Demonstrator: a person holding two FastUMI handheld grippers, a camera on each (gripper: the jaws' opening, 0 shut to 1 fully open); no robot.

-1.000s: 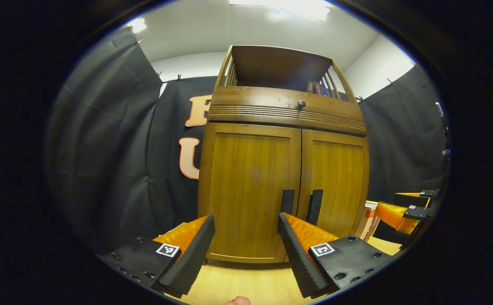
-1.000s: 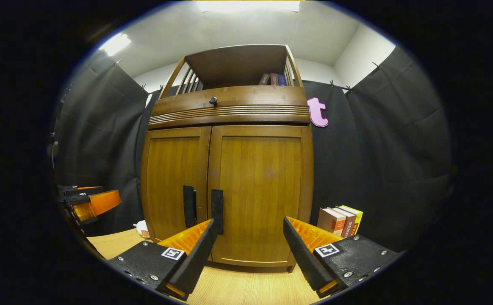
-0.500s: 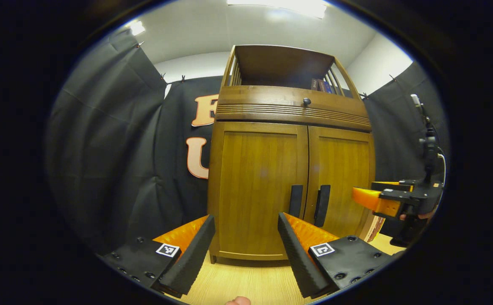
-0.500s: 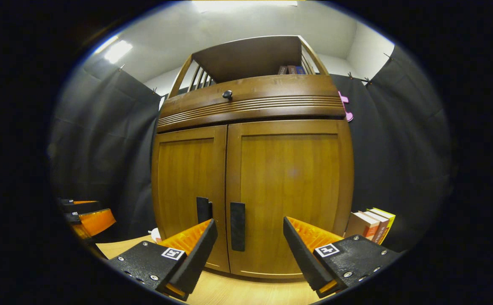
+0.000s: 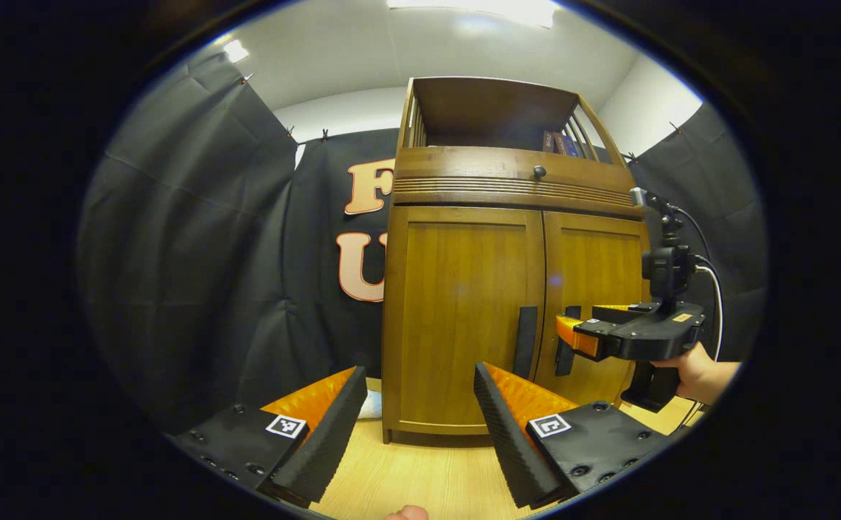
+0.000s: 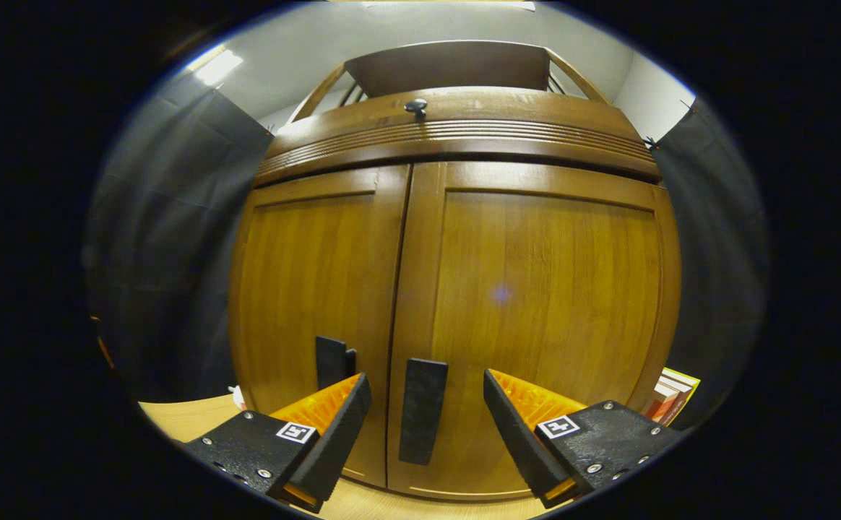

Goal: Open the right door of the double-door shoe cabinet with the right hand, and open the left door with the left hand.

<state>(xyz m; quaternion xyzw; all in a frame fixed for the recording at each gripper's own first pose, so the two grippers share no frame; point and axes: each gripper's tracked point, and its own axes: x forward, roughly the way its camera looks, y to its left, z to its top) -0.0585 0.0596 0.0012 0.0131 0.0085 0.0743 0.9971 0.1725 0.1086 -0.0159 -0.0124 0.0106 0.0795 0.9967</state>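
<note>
The wooden shoe cabinet (image 5: 507,217) has both doors closed. In the right gripper view the right door (image 6: 543,318) is close, and its dark vertical handle (image 6: 422,410) stands between the fingers of my open right gripper (image 6: 426,404), just ahead of the tips. The left door's handle (image 6: 334,360) is beside it. My left gripper (image 5: 420,404) is open and empty, back from the left door (image 5: 464,310) and its handle (image 5: 525,341). In the left gripper view a hand holds the right gripper (image 5: 572,336) at the right door's handle.
Black cloth hangs on both sides of the cabinet. The cabinet has a knob (image 5: 538,172) on its upper drawer and books on its top shelf (image 5: 561,141). More books (image 6: 673,393) stand at its right foot. Light wood floor (image 5: 420,477) lies in front.
The right gripper has moved in towards the cabinet until the right door's handle stands between its fingers. The left gripper view has shifted left and slightly back; both grippers stay open.
</note>
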